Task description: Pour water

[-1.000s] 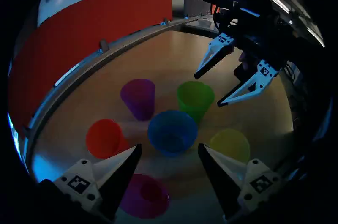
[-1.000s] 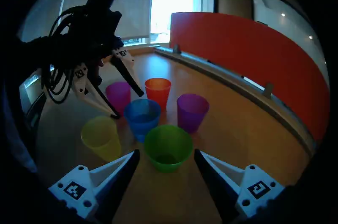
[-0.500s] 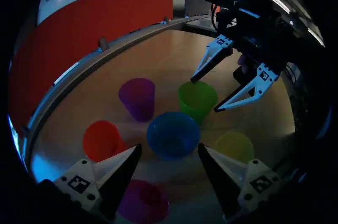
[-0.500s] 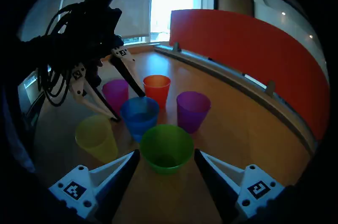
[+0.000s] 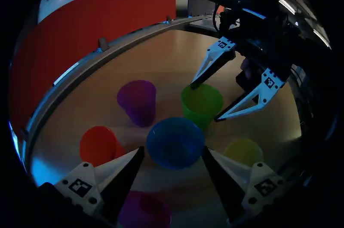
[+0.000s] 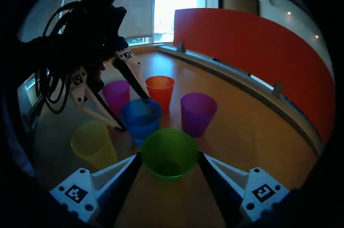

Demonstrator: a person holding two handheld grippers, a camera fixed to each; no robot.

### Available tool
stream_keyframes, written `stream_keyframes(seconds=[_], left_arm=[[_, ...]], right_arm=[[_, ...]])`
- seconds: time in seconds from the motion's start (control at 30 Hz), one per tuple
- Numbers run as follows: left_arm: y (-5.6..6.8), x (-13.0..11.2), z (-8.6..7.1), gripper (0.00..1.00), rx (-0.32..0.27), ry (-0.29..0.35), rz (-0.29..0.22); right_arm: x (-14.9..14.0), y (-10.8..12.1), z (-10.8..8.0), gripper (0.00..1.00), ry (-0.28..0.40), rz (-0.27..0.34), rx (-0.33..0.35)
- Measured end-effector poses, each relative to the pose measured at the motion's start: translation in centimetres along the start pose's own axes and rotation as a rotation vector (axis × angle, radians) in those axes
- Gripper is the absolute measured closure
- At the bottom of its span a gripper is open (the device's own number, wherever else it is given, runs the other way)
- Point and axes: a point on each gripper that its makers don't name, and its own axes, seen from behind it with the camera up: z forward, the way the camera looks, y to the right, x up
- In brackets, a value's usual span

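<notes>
Firstly, at the bottom of the left gripper view, the left gripper [image 5: 172, 150] is seen spread wide with nothing clamped; the blue cup [image 5: 175, 140] is set between its fingertips at lower centre. Next, in the right gripper view, the right gripper [image 6: 168, 155] is likewise spread wide, and the green cup [image 6: 170, 148] is framed between its fingertips at bottom centre; contact cannot be judged.
</notes>
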Motion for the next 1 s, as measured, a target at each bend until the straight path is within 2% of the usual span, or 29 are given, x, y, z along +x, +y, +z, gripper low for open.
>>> stream_keyframes(seconds=[0.53,0.6,0.67,0.87,1.0], left_arm=[[0.1,0.1,0.8,0.02,0.003,0.001,-0.009],[0.1,0.0,0.9,0.02,0.004,0.001,-0.010],[0.1,0.0,0.9,0.02,0.005,0.002,-0.013],[0.3,0.0,1.2,0.11,-0.004,0.017,-0.027],[0.4,0.1,1.2,0.14,0.001,0.023,-0.023]], right_arm=[[-0.1,0.2,0.8,0.00,-0.002,0.000,-0.002],[-0.2,0.1,0.8,0.01,-0.003,0.001,-0.001],[-0.2,0.1,0.8,0.06,-0.004,0.002,0.002],[-0.3,0.1,0.8,0.08,-0.004,0.011,0.006],[-0.4,-0.1,0.7,0.08,-0.003,0.012,0.011]])
